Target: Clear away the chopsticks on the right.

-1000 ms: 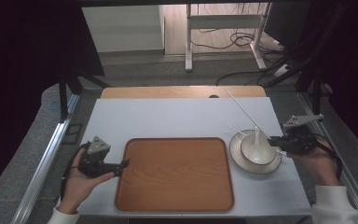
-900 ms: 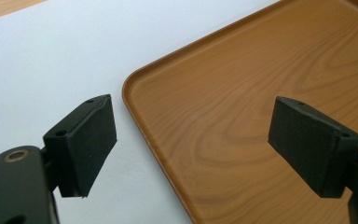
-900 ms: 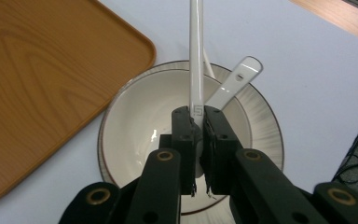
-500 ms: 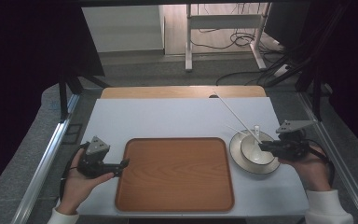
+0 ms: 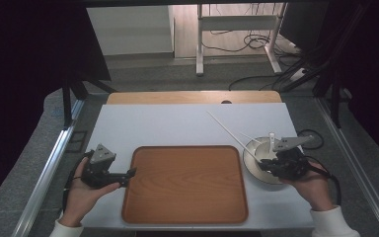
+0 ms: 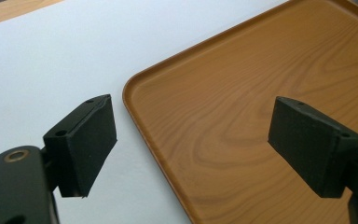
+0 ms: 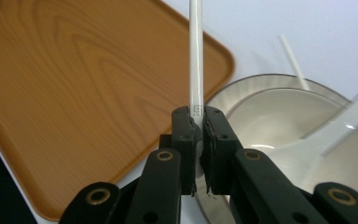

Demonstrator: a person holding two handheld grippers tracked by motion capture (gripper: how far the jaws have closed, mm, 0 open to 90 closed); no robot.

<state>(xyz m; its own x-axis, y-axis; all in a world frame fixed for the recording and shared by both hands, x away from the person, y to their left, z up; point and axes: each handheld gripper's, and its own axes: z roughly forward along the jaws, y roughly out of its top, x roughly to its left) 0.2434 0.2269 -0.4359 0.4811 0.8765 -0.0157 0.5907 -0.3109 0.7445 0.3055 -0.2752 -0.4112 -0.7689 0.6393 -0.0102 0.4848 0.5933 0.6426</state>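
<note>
a pale bowl [image 5: 262, 160] sits on the white table [image 5: 177, 126] just to the right of the wooden tray [image 5: 185, 185], their rims near each other. inside the bowl lies a white spoon [image 7: 326, 133], its handle leaning up over the rim toward the right in the right gripper view. a second thin white stick [image 7: 292, 56] rests beyond the bowl; whether it touches the rim is hard to say from these angles. the tray holds nothing on its wood-grain floor.

the right gripper [image 7: 198, 116] is clenched on a white chopstick [image 7: 196, 60], the pads pinching its lower end so the rod runs straight away from the jaws, over the gap between tray and bowl. in the high view the chopstick [image 5: 227, 132] slants up and to the left across the table from the bowl's near-left edge. the right hand [image 5: 311, 180] lies palm-in at the table's right side, the gripper pointing left over the bowl.

the left gripper [image 6: 191, 154] is released, its jaws standing wide apart with nothing between them, astride the tray's left corner edge. the left hand [image 5: 81, 190] rests at the table's left, the gripper level and aimed right at the tray.
</note>
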